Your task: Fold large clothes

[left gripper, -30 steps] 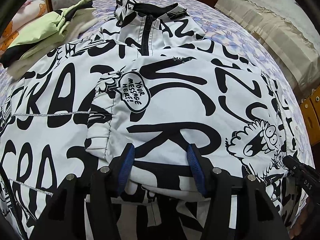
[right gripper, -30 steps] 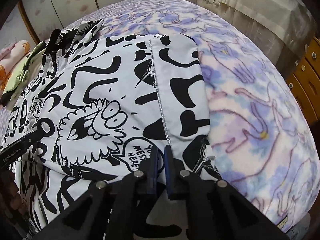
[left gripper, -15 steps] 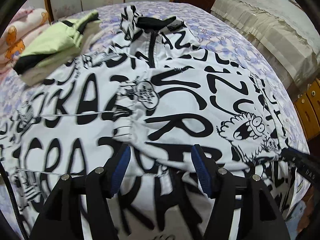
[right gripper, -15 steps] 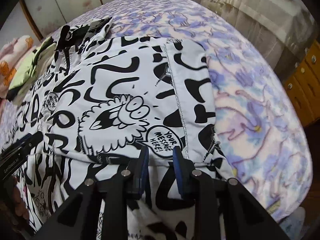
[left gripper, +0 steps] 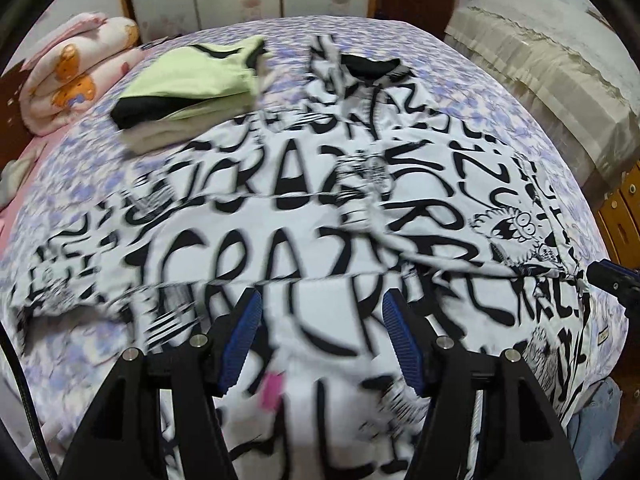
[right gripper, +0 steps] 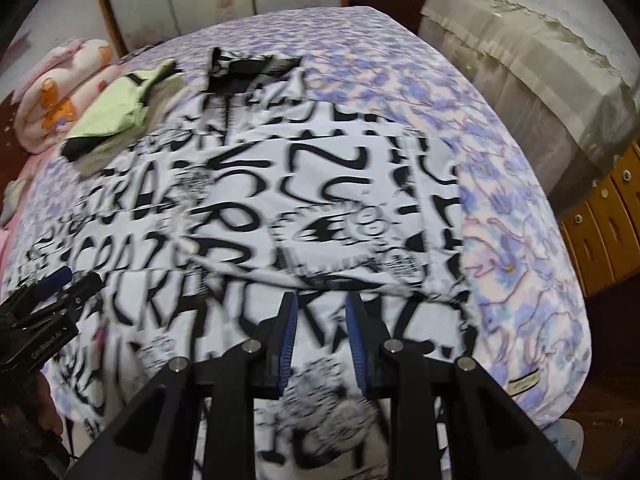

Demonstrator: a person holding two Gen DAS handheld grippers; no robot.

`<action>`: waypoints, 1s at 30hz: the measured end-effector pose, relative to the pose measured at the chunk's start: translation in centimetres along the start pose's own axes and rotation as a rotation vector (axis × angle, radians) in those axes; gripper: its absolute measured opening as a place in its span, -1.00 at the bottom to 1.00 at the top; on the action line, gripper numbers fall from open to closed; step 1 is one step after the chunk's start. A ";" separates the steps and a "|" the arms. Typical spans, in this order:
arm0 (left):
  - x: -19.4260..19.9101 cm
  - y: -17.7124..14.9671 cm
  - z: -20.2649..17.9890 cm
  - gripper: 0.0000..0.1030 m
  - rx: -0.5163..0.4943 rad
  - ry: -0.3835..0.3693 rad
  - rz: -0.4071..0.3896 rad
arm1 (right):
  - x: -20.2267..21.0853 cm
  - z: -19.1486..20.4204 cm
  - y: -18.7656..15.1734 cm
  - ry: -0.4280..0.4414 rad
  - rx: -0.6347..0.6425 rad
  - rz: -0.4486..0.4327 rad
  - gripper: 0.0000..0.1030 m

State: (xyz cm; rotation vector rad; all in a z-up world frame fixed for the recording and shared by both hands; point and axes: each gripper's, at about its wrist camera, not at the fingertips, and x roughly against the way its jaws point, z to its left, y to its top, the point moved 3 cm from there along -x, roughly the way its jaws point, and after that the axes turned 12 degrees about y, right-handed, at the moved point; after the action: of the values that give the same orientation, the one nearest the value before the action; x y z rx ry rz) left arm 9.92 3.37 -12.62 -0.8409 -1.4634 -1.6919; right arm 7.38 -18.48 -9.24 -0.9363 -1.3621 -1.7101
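Note:
A large white jacket (left gripper: 320,220) with black graffiti lettering lies spread on the bed, its right side folded in over the body and its collar at the far end. My left gripper (left gripper: 320,300) hovers above the jacket's near hem, open, with nothing between its blue pads. Over the jacket's (right gripper: 300,184) near right part, my right gripper (right gripper: 320,298) is open by a narrow gap and holds nothing. Each gripper shows at the edge of the other's view: the right gripper (left gripper: 612,280) and the left gripper (right gripper: 52,292). Both views are motion-blurred.
A folded green and black garment (left gripper: 192,80) lies at the far left of the purple floral bedcover (left gripper: 440,64). A rolled pink blanket (left gripper: 68,84) sits beyond it. Beige-draped furniture (right gripper: 520,60) and wooden drawers (right gripper: 608,216) flank the bed's right side.
Both grippers let go of the folded-over jacket edge and rose back from it. The right jaws went from shut to slightly apart. More of the bed now shows.

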 end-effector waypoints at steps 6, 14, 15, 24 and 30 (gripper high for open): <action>1.4 -2.1 6.7 0.20 0.083 0.022 0.026 | -0.3 5.4 -1.3 0.054 0.048 0.007 -0.52; 0.9 -4.5 15.5 0.20 0.177 0.051 0.069 | -2.4 11.6 -2.1 0.079 0.135 0.059 -0.52; 0.7 -4.8 16.7 0.20 0.190 0.053 0.079 | -2.6 12.3 -2.2 0.078 0.145 0.062 -0.52; -3.7 -6.1 28.3 0.20 0.485 -0.072 0.208 | -4.4 18.9 -1.5 0.102 0.237 0.079 -0.52; -6.7 -6.8 35.7 0.20 0.729 -0.131 0.241 | -6.2 23.3 -1.3 0.119 0.305 0.098 -0.52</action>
State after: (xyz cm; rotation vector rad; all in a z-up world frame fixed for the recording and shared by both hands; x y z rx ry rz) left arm 8.06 40.05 -16.89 -0.6811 -1.8059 -0.8304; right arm 11.16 5.25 -11.35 -0.7046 -1.4236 -1.4118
